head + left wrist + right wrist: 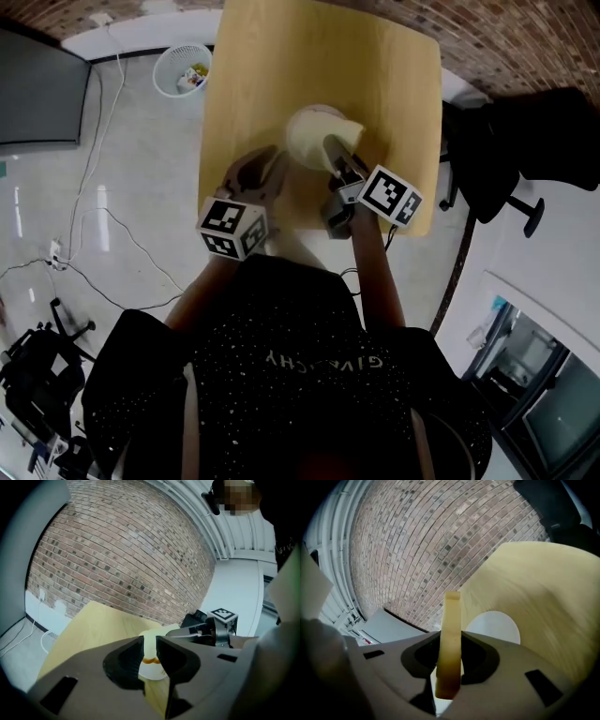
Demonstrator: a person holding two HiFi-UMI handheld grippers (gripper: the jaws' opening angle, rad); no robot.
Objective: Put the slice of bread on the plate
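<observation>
Pale bread slice point(451, 630) pinched in right claw point(450, 656), angled down toward plate point(499, 626) — left claw point(149, 652) ajar.

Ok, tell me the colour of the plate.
White. The plate shows best in the right gripper view.

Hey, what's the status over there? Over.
Right gripper shut on bread slice, held edge-up. Left gripper empty, jaws slightly apart. Plate ahead, nothing blocking.
</observation>
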